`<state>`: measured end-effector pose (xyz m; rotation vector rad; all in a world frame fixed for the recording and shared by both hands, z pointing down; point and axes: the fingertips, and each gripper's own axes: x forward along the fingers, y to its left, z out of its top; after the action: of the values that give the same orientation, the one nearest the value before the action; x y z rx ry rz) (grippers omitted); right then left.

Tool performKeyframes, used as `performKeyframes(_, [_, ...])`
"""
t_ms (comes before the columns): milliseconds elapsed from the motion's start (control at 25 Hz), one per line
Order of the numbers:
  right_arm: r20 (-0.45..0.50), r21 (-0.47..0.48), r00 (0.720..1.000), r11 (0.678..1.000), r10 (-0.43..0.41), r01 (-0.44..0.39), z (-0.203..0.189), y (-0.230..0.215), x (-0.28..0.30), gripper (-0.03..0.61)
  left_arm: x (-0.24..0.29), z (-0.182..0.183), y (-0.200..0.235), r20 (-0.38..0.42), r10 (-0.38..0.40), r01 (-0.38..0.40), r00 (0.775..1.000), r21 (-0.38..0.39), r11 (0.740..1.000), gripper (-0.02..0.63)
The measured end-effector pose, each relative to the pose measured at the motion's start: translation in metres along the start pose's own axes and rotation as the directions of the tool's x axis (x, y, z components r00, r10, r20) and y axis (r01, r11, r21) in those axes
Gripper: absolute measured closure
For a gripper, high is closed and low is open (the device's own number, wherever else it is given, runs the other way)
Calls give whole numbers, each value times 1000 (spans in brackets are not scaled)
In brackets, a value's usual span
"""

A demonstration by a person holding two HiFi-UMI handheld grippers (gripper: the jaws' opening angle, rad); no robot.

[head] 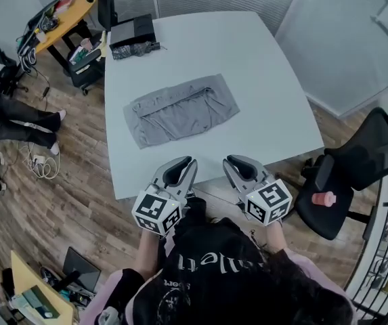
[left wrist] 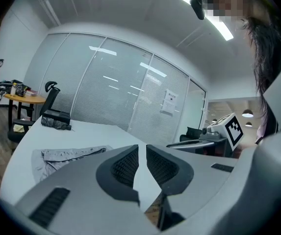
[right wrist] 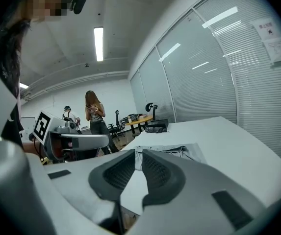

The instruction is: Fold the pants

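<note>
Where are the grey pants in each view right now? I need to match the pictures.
Head view: pants lie spread at picture centre, mid-table.
Left gripper view: pants at lower left.
Right gripper view: pants just right of centre, slightly low.
Shared landmark: dark bundle at the table's far end.

Grey pants (head: 182,109) lie flat in the middle of the white counter (head: 268,73), folded into a rough rectangle. They sit slanted and wrinkled, with cloth bunched along the far edge.
</note>
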<state>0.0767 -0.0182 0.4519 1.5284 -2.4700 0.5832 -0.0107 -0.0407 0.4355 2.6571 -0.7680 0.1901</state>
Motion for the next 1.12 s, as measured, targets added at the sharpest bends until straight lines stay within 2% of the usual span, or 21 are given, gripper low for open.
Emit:
performKeyframes(440, [56,-11,997,999,48,-47,-27,41,-71,535,-57,-17,-76,19,61,-62,998,33,998,546])
performKeyframes(720, [101,-43,991,996,83,-79,-33,78,-101,545,-99,-31,-100,38,108,-109,993,44,993,546])
performKeyframes(1120, [107,-94,988,990,113,-103,-44,114,-130,548,-135,-41,-126,77,116,-118,990,27,993,546])
